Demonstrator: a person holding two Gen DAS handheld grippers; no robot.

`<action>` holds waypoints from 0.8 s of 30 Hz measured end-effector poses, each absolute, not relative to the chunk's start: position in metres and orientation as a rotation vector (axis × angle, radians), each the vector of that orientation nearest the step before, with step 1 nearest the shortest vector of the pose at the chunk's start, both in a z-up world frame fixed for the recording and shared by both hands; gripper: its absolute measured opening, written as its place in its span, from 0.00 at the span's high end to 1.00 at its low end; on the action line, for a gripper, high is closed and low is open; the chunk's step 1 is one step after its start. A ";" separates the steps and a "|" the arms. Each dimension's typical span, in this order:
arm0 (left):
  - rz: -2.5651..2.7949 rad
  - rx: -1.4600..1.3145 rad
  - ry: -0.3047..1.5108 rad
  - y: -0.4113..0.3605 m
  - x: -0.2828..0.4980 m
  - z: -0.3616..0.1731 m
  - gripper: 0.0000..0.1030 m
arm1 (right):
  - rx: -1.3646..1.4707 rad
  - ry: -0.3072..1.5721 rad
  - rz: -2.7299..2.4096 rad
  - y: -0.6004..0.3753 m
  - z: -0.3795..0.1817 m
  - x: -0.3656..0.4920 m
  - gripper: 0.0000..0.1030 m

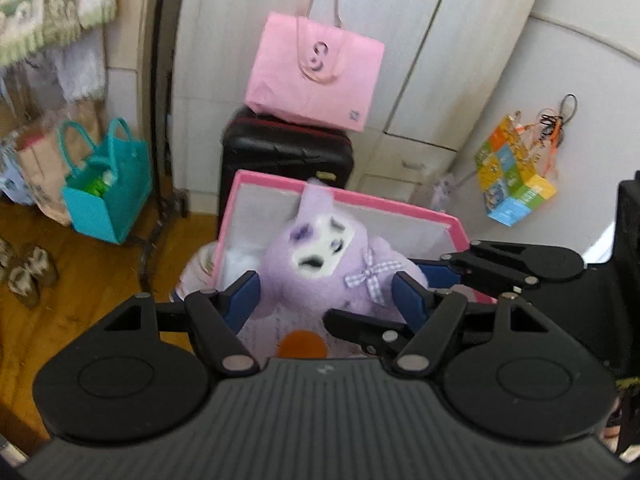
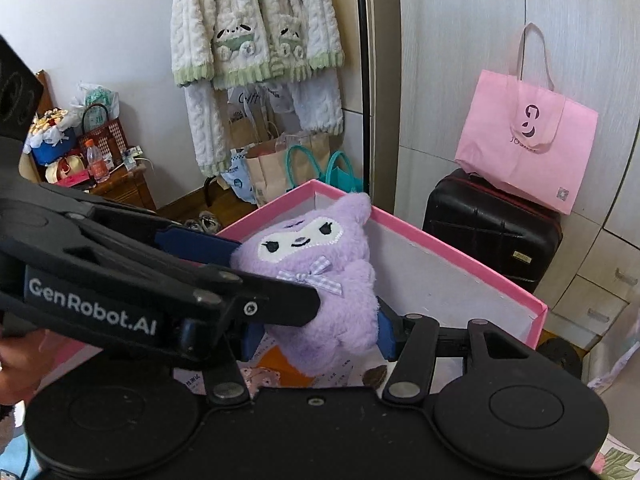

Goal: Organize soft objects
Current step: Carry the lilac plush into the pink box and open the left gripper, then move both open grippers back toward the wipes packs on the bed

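A purple plush toy [image 2: 320,280] with a white face patch and a checked bow sits upright over the open pink-rimmed box [image 2: 460,280], its body between both tools. The right gripper [image 2: 320,332] pinches it low on the body: a blue pad [image 2: 386,332] presses into the fur at the toy's four o'clock side, and the opposite pad is mostly hidden behind the other tool's arm.

From the left wrist view, the left gripper [image 1: 324,294] stands spread around the toy [image 1: 320,264], with one blue pad [image 1: 240,300] at nine o'clock and the other at three o'clock of the belly. Both lie close against the fur, but whether they press or merely brush it I cannot tell. The right tool's black fingers cross in from three o'clock.

Beyond the box, at twelve o'clock, a black suitcase [image 1: 286,156] carries a pink tote bag [image 1: 316,76]. A teal bag [image 1: 106,192] stands on the wood floor at ten o'clock. In the right wrist view a fleecy cream cardigan [image 2: 256,28] hangs on the wall at twelve o'clock.
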State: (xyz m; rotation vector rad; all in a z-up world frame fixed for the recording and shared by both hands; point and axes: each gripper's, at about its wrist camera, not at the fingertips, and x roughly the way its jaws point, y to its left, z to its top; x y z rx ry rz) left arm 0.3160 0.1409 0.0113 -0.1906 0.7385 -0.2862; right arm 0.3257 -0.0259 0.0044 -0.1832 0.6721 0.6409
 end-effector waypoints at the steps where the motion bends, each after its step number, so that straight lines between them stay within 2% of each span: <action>1: -0.263 -0.142 0.690 0.137 0.309 0.014 0.30 | -0.207 0.658 0.632 -0.024 0.004 0.326 0.39; 5: -0.233 0.024 0.561 0.124 0.276 0.028 0.27 | -0.244 0.643 0.585 -0.027 0.003 0.317 0.37; 13: -0.291 0.021 0.558 0.133 0.224 0.059 0.27 | -0.177 0.597 0.600 -0.070 0.021 0.260 0.37; 24: -0.461 0.053 0.540 0.123 0.134 0.103 0.27 | -0.091 0.560 0.632 -0.130 0.073 0.160 0.37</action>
